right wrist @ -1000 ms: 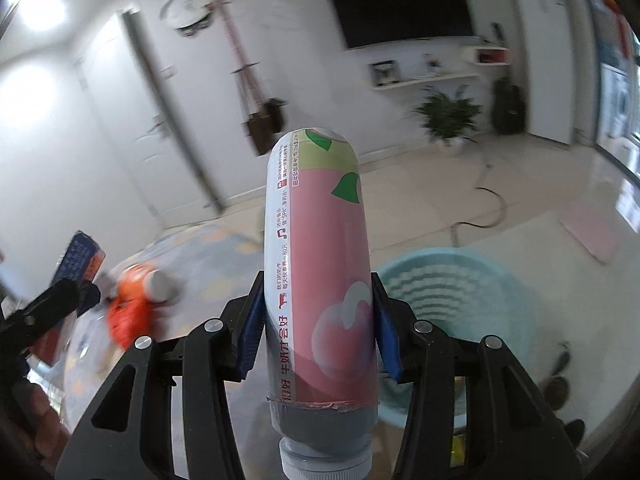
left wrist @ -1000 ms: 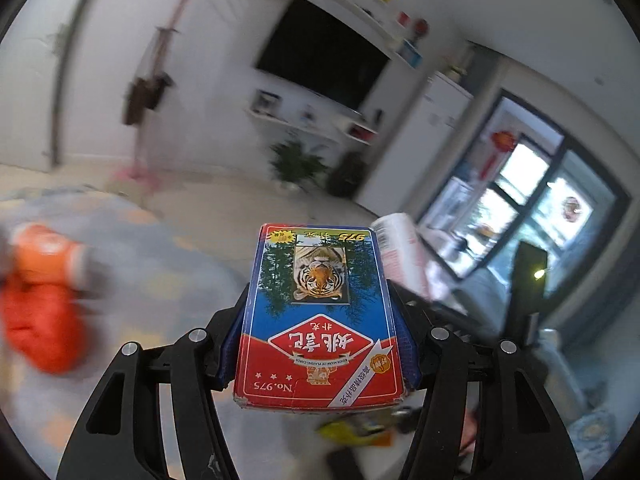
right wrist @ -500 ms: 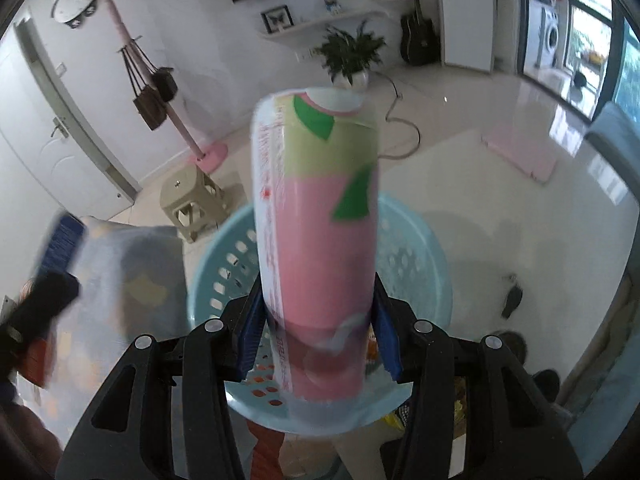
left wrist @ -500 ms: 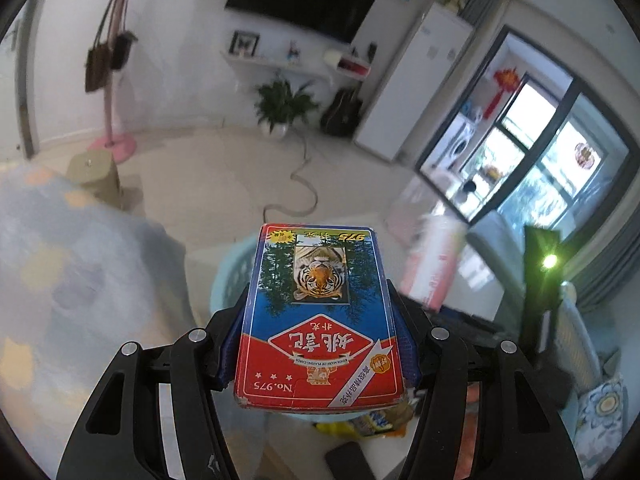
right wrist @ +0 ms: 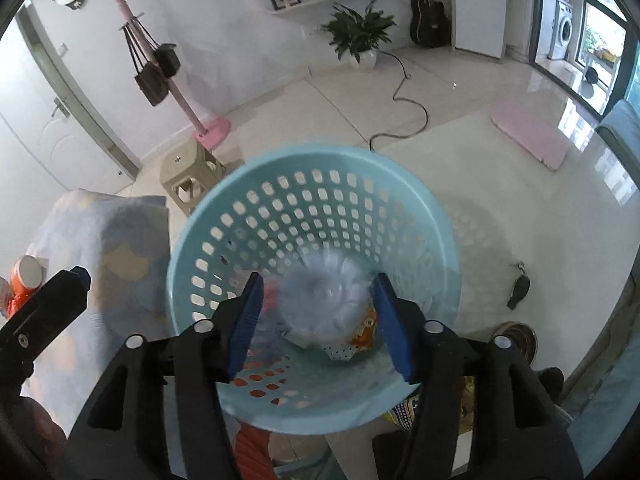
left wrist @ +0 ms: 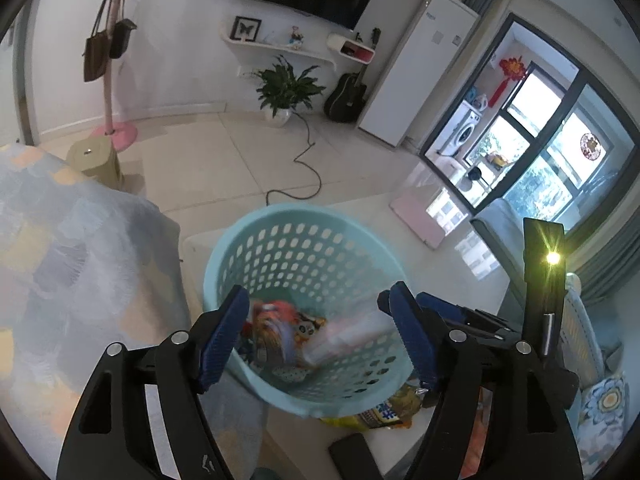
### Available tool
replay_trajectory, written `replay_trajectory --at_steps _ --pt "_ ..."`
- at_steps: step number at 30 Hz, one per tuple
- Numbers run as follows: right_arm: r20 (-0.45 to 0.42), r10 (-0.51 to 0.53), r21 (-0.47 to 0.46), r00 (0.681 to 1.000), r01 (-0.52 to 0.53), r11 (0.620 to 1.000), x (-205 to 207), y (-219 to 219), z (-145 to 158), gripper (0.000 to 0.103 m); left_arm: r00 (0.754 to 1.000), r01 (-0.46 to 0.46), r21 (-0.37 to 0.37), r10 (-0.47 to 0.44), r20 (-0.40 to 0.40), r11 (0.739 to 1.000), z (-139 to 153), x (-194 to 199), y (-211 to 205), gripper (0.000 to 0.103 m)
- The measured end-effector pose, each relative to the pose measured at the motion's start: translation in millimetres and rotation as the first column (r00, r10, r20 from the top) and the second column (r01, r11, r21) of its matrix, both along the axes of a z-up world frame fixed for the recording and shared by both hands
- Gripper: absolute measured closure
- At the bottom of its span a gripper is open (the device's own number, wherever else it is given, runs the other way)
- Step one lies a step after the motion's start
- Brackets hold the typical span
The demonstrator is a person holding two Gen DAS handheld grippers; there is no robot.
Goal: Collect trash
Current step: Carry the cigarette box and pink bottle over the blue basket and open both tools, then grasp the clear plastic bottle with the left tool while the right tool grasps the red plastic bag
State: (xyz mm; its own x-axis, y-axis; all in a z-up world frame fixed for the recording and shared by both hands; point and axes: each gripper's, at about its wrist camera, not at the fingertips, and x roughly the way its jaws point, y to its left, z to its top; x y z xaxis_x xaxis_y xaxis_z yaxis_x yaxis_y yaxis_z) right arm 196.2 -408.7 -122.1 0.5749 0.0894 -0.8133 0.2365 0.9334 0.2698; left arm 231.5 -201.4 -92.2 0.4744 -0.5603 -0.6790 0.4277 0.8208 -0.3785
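Note:
A light blue perforated basket (left wrist: 280, 240) (right wrist: 280, 184) stands below both grippers. My left gripper (left wrist: 318, 340) is open and empty above its near rim. A blurred card box (left wrist: 276, 320) and the pink bottle (left wrist: 352, 330) lie inside the basket. My right gripper (right wrist: 318, 320) is open above the basket. The bottle (right wrist: 324, 292) shows blurred between the open fingers, seen end-on, inside the basket. Other wrappers (right wrist: 364, 330) lie at the basket's bottom.
A cloth-covered table (left wrist: 80, 264) is left of the basket, with an orange packet (right wrist: 22, 280) on it. A small stool (right wrist: 192, 172), a pink coat stand (right wrist: 212, 128) and a black cable (left wrist: 304, 168) are on the floor behind. A yellow wrapper (left wrist: 384, 410) lies under the basket.
Both grippers swung over the basket and opened. The card box left my left gripper and the pink bottle left my right gripper; both are now in the basket.

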Motion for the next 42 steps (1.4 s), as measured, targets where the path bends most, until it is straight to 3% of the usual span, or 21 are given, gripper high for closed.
replay_trajectory --at_steps 8,13,18,25,31,36,40,42 --pt "0.079 0.034 -0.011 0.996 -0.033 0.999 -9.9 9.3 27.0 0.047 0.996 -0.045 -0.051 0.049 0.073 0.998 27.0 -26.8 35.2 0.032" --pt "0.168 0.103 -0.053 0.98 -0.095 0.994 -22.8 43.9 58.5 0.047 0.984 -0.099 -0.071 0.108 0.143 0.993 51.7 -54.3 67.2 0.032" --pt "0.251 0.213 -0.085 0.944 -0.198 0.977 -32.1 95.5 92.8 0.047 0.956 -0.179 -0.104 0.198 0.214 0.978 81.1 -84.0 122.0 0.032" --pt "0.31 0.409 -0.133 0.858 -0.386 0.913 -39.2 191.6 120.3 0.047 0.905 -0.314 -0.116 0.334 0.264 0.942 105.2 -116.4 211.4 0.031" --pt "0.307 0.494 -0.141 0.813 -0.474 0.869 -36.3 265.4 125.2 0.047 0.841 -0.46 -0.114 0.474 0.26 0.88 105.7 -136.1 291.3 0.026" --pt "0.275 0.537 -0.111 0.797 -0.529 0.842 -27.1 320.5 113.7 0.045 0.772 -0.593 0.011 0.564 0.292 0.805 91.5 -138.6 339.8 0.023" --pt "0.271 0.56 -0.121 0.783 -0.549 0.827 -19.3 354.4 98.0 0.045 0.734 -0.658 0.074 0.616 0.284 0.749 70.7 -134.2 371.2 0.022" --pt "0.281 0.572 -0.119 0.771 -0.563 0.818 -14.0 367.2 90.3 0.045 0.729 -0.67 0.076 0.636 0.255 0.738 58.0 -130.1 386.5 0.022"
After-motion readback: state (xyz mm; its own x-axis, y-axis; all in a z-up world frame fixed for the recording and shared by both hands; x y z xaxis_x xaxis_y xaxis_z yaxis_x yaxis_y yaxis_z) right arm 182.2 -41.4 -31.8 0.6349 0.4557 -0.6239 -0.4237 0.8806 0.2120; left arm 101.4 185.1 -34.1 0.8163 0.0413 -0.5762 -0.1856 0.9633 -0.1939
